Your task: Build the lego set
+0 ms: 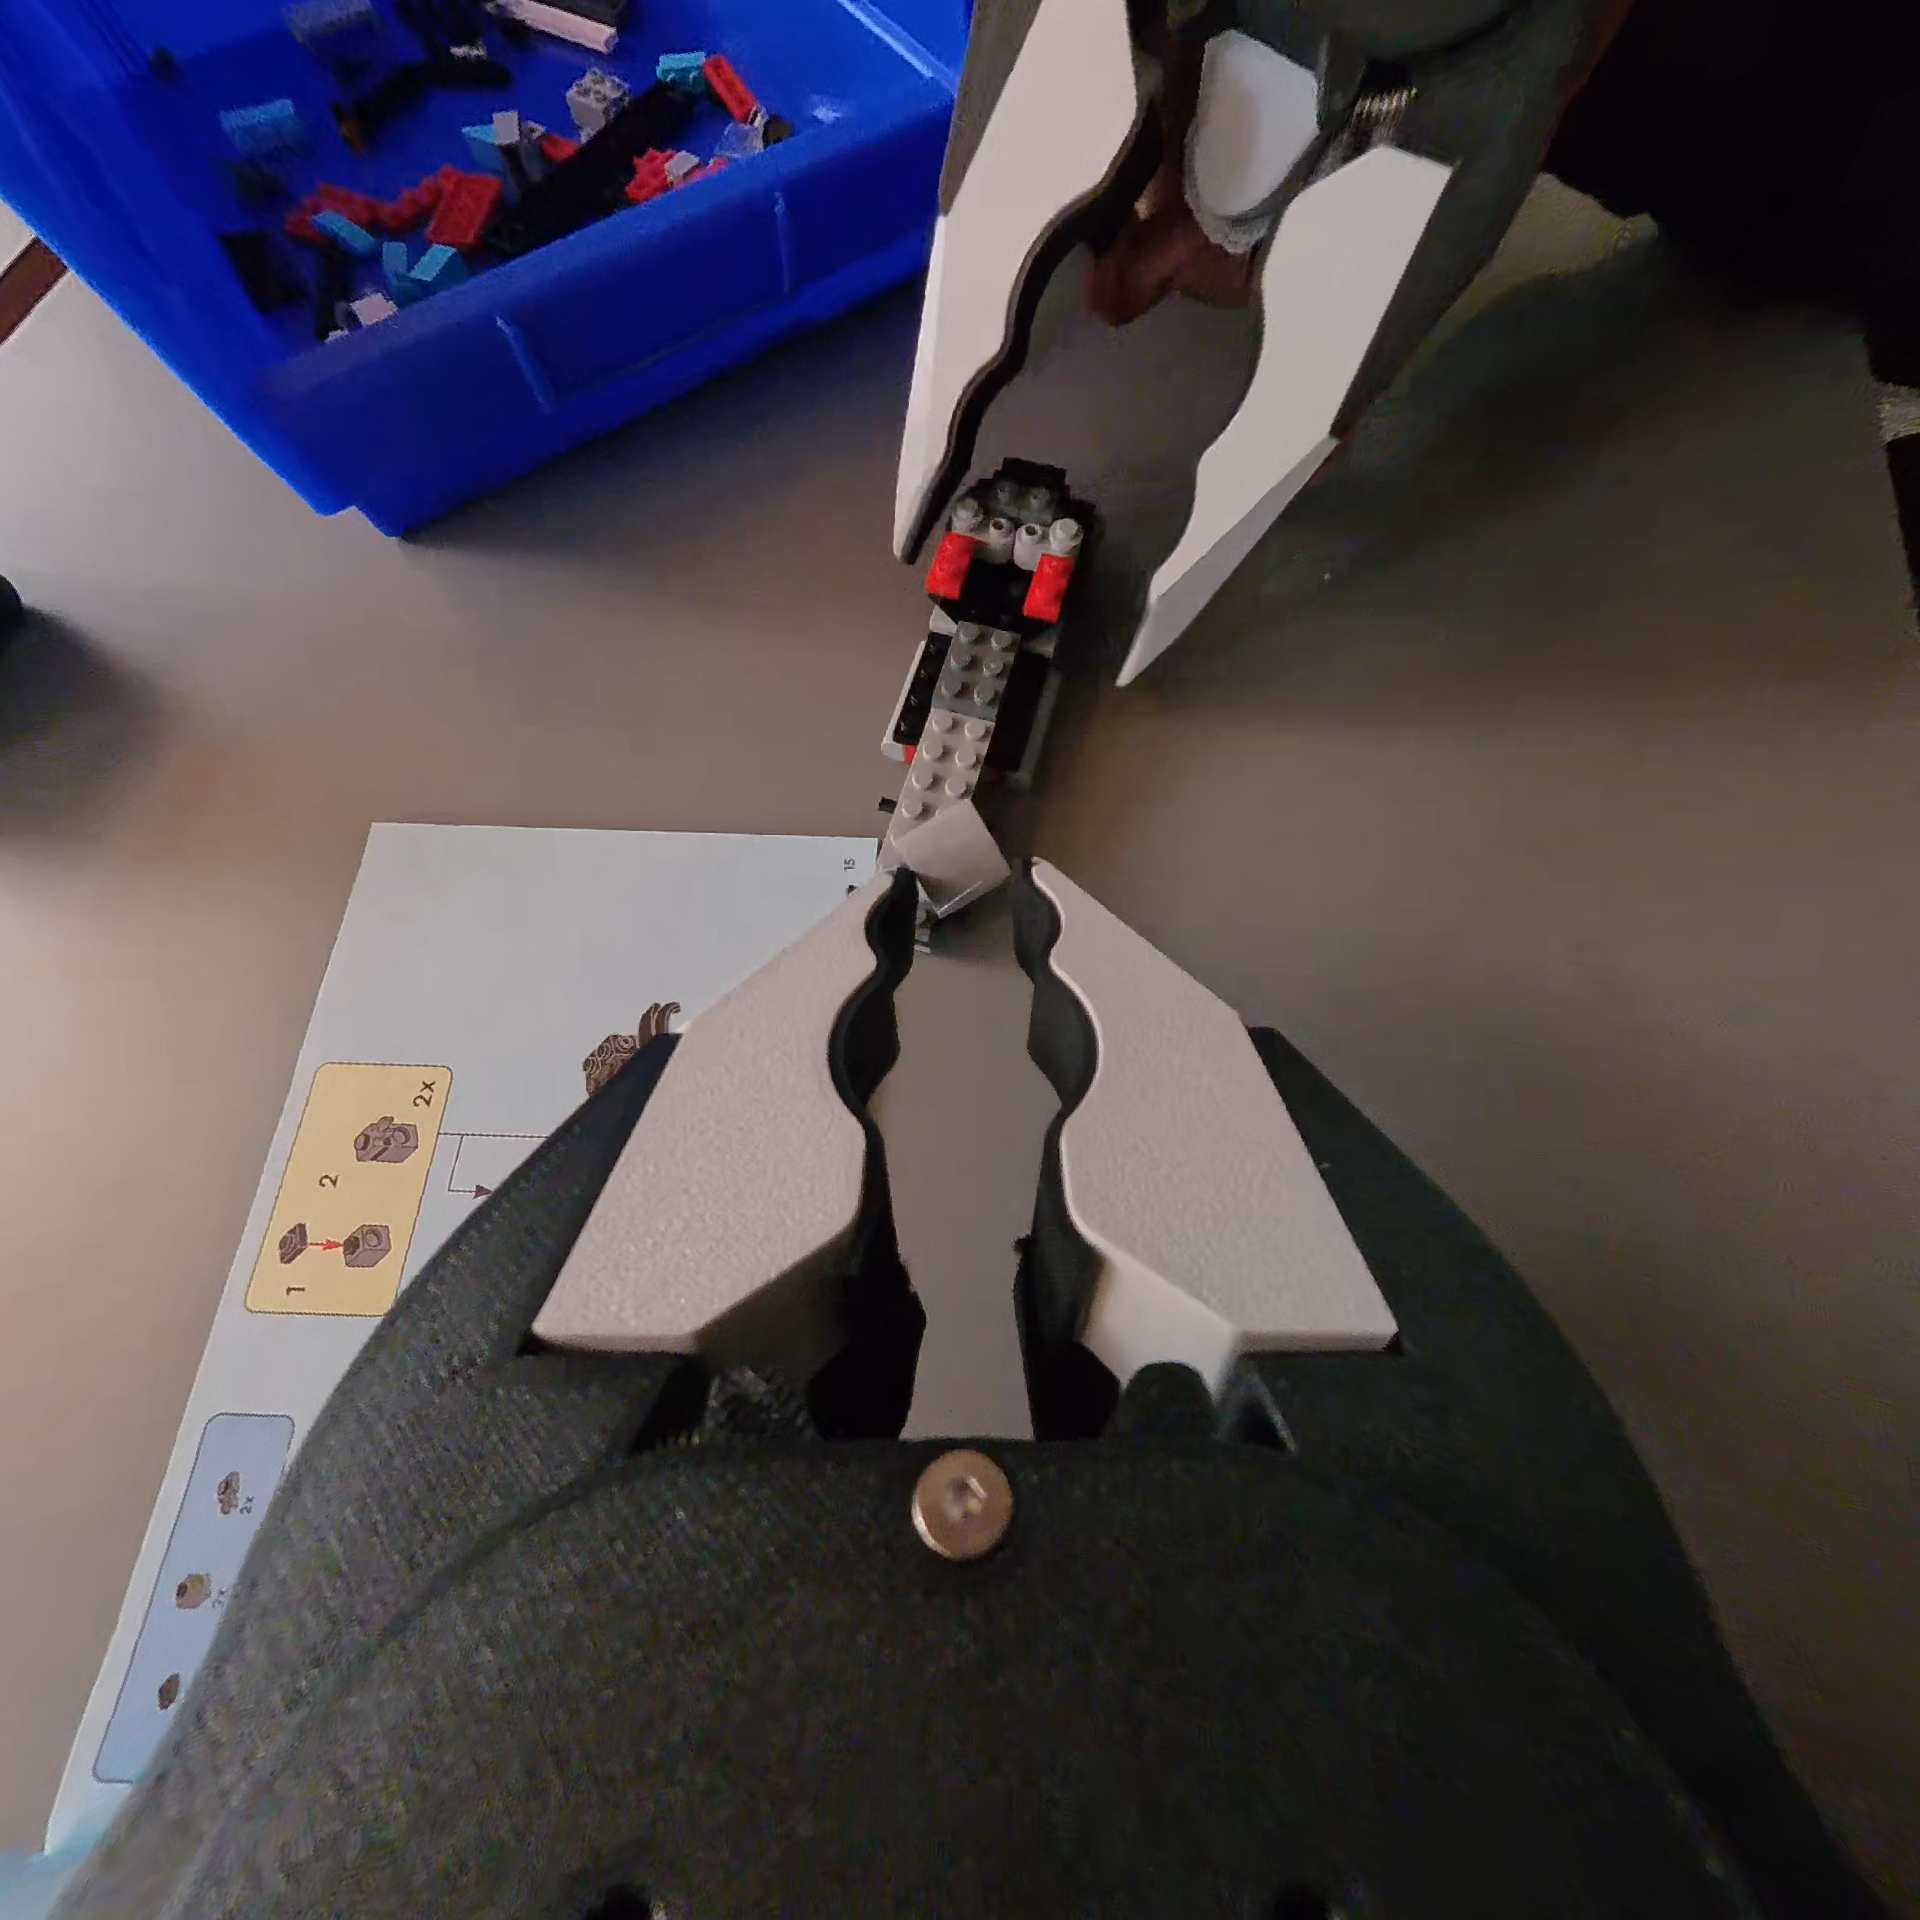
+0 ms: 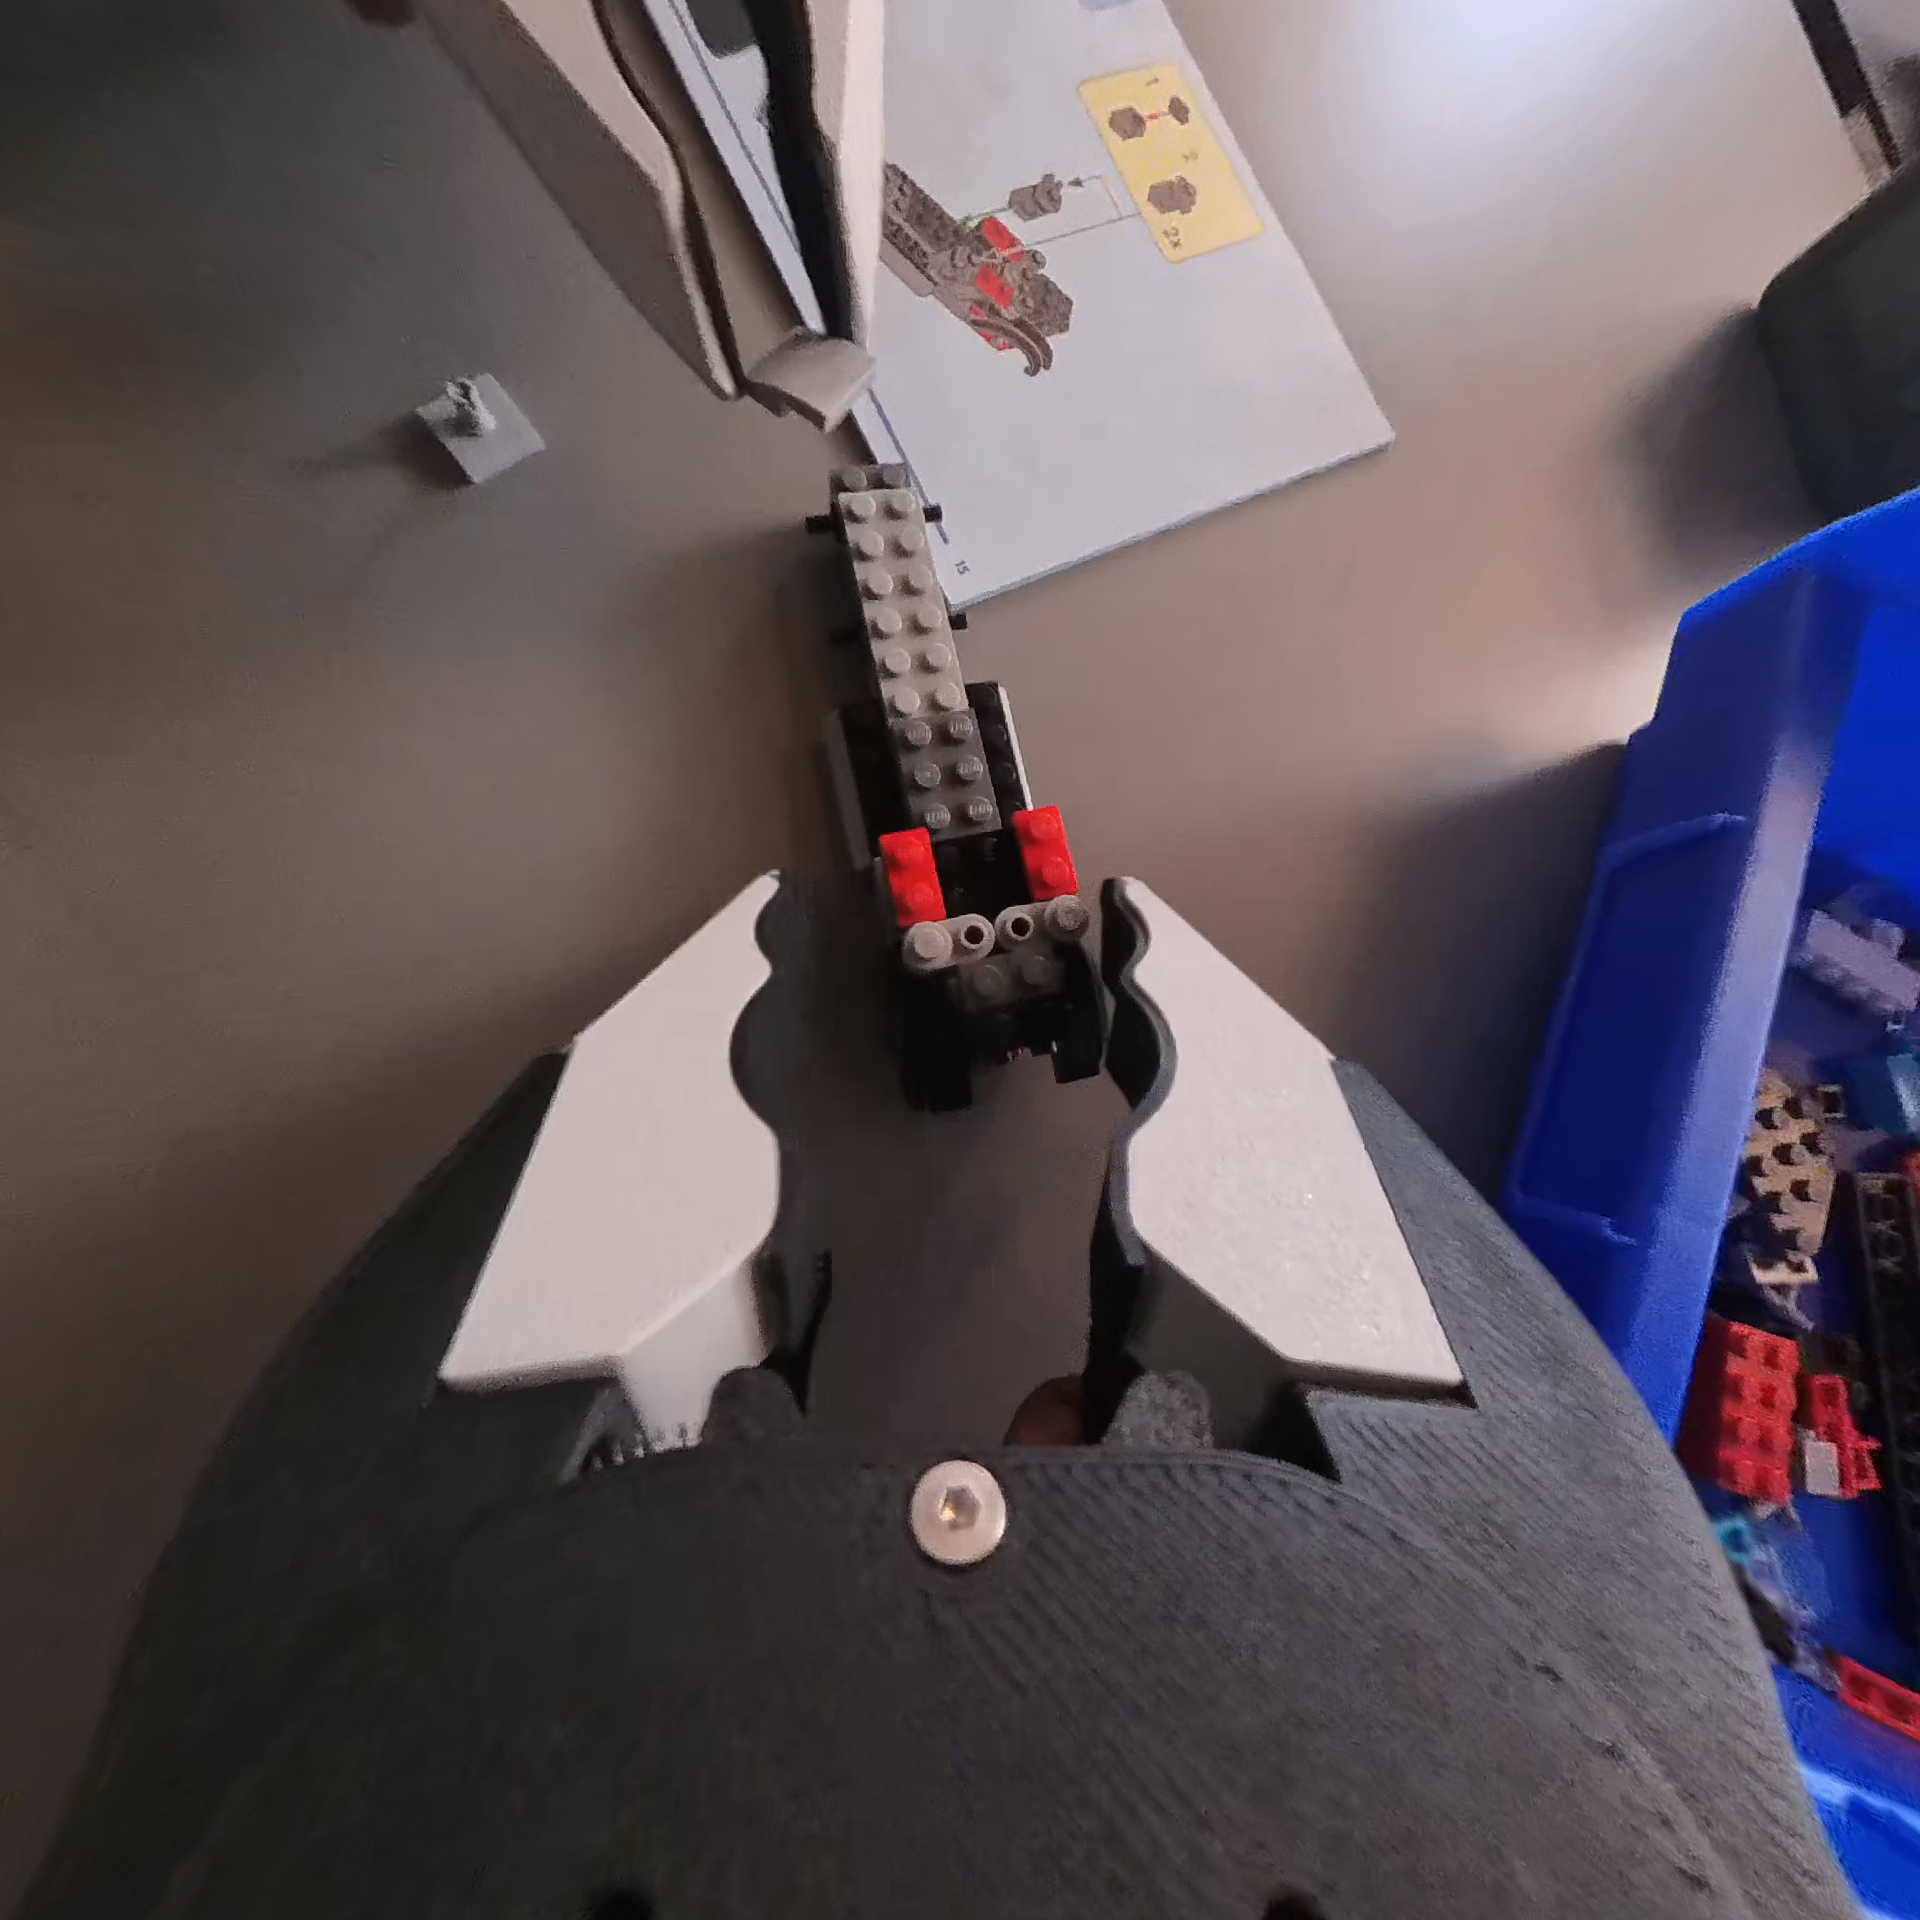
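Observation:
A long lego model (image 1: 971, 686) of black and grey parts with two red bricks lies on the grey table; it also shows in the right wrist view (image 2: 925, 748). My left gripper (image 1: 966, 878) is shut on a small light grey curved piece (image 1: 961, 857) and holds it at the model's narrow grey end. The piece also shows in the right wrist view (image 2: 816, 382). My right gripper (image 2: 940, 888) is open around the model's black end beside the red bricks. Its right finger (image 2: 1132, 997) is against the model's side. The right gripper also shows in the left wrist view (image 1: 1023, 603).
An open instruction booklet (image 1: 520, 987) lies beside the model, also in the right wrist view (image 2: 1143, 416). A blue bin (image 1: 623, 343) with several loose bricks stands beyond it, also in the right wrist view (image 2: 1662, 935). A small grey piece (image 2: 478, 426) lies alone on the table. The grippers' ends are close to 9 cm from one another.

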Demonstrator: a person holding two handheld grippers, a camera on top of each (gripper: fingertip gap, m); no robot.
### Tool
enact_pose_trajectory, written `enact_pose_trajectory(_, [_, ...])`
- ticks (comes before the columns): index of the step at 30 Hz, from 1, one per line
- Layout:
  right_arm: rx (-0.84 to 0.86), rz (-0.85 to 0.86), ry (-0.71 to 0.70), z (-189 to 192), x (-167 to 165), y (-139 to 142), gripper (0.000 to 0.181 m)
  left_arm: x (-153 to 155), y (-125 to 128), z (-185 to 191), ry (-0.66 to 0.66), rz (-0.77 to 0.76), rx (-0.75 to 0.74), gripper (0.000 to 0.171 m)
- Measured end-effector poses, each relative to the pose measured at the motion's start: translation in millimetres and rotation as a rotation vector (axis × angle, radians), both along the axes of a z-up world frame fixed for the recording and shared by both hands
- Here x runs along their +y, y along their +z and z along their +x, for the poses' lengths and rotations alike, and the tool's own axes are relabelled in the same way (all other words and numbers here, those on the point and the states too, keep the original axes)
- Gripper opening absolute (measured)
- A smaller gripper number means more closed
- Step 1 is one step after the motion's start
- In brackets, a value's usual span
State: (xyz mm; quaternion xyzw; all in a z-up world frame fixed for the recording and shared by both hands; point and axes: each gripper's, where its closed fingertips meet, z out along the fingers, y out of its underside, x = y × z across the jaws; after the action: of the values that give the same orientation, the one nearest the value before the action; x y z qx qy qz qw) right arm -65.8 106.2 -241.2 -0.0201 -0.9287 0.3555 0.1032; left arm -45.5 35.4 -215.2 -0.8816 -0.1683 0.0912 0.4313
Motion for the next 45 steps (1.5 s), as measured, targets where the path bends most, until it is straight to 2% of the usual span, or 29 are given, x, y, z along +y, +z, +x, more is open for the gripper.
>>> enact_pose_trajectory(3, [-0.006, -0.021, 0.051, 3.7, -8.7, 6.0, 0.062, -1.1, 1.3, -1.4, 0.002, 0.009, 0.004, 0.019])
enact_pose_trajectory(10, [-0.024, 0.083, 0.126, 2.9, -23.4, -10.4, 0.067, -2.2, 5.4, -2.5, 0.003, 0.028, 0.016, 0.019])
enact_pose_trajectory(12, [-0.052, 0.079, 0.119, 2.5, -24.7, -11.5, 0.063, -2.9, 4.6, -2.8, 0.003, 0.026, 0.015, 0.019])
enact_pose_trajectory(15, [-0.064, 0.067, 0.118, 4.4, -23.9, -12.0, 0.042, -2.7, 4.2, -2.2, -0.002, 0.028, 0.011, 0.019])
enact_pose_trajectory(16, [-0.064, 0.061, 0.119, 5.4, -23.8, -12.1, 0.041, -2.3, 3.8, -1.8, -0.005, 0.028, 0.009, 0.019])
enact_pose_trajectory(29, [-0.082, -0.064, 0.210, 29.9, -19.6, -0.9, 0.041, 7.6, -4.2, 20.6, -0.160, -0.002, 0.024, 0.019])
enact_pose_trajectory(45, [-0.100, -0.098, 0.298, 46.3, -11.8, -0.2, 0.041, 10.1, -6.1, 36.9, -0.260, 0.007, 0.016, 0.019])
